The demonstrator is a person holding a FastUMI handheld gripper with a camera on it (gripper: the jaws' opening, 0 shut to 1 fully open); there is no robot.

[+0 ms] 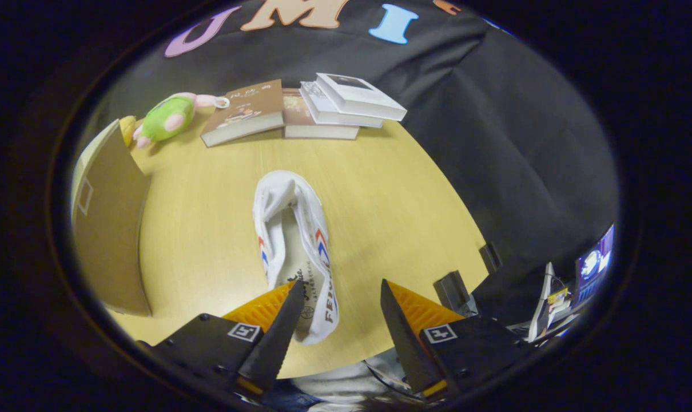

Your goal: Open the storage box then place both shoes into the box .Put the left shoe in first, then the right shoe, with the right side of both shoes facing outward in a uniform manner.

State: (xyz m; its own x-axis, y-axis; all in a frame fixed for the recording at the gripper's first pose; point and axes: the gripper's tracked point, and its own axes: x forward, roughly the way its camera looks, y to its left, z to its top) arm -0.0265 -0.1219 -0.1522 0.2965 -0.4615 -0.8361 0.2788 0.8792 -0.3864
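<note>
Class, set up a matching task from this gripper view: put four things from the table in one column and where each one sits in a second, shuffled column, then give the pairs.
Things:
1. white shoe
2. green plush toy
3. stack of books
4. cardboard box

Places:
A. far side of the table, right of the brown book
B. left of the shoe, at the table's edge
C. lying partly between the open fingers of the gripper
D. far side, left of the brown book

Pairs: 1-C, 2-D, 3-A, 4-B
</note>
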